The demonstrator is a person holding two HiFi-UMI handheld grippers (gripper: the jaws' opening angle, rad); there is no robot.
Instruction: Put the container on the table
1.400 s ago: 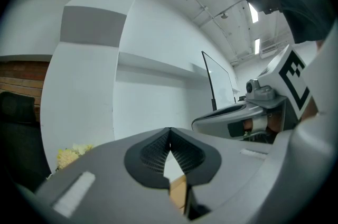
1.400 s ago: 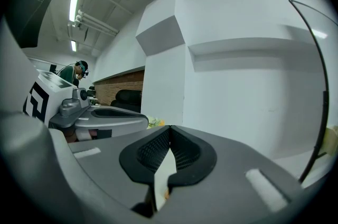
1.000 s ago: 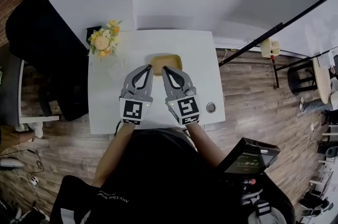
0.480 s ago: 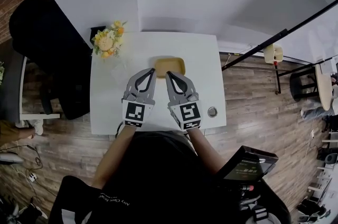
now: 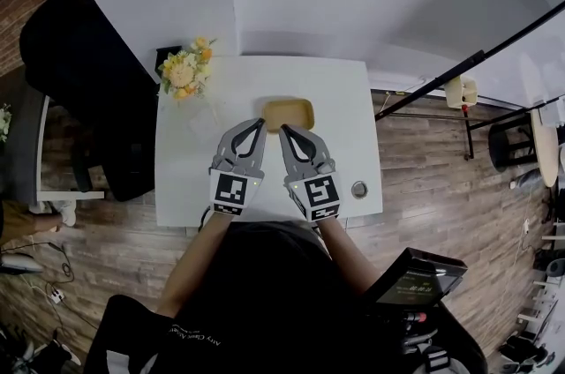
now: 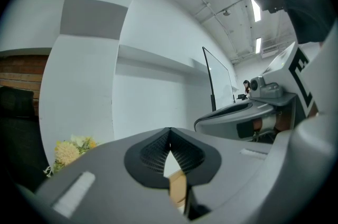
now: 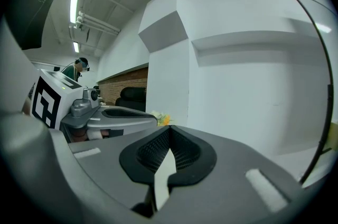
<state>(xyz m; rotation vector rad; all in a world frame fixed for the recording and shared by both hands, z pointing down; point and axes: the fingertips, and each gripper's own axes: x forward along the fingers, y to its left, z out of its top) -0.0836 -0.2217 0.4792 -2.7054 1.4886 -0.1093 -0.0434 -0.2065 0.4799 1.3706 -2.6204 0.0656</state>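
A shallow tan rectangular container [image 5: 287,112] lies flat on the white table [image 5: 353,108], near its middle. My left gripper [image 5: 259,124] hovers just on the near side of the container's left corner, jaws shut and empty. My right gripper [image 5: 286,131] sits beside it, tips at the container's near edge, also shut with nothing held. In the left gripper view the jaw tips [image 6: 169,139] meet, and a sliver of the tan container [image 6: 178,189] shows below them. The right gripper view shows its tips [image 7: 169,136] closed, with the left gripper [image 7: 111,114] alongside.
A bouquet of yellow and white flowers [image 5: 185,72] stands at the table's far left corner. A small round metal object [image 5: 358,188] lies near the right front edge. A black chair [image 5: 75,90] stands left of the table, and a black stand pole [image 5: 459,72] slants at the right.
The scene has drifted slightly in the head view as the head moved. Both grippers stay shut, side by side just short of the container.
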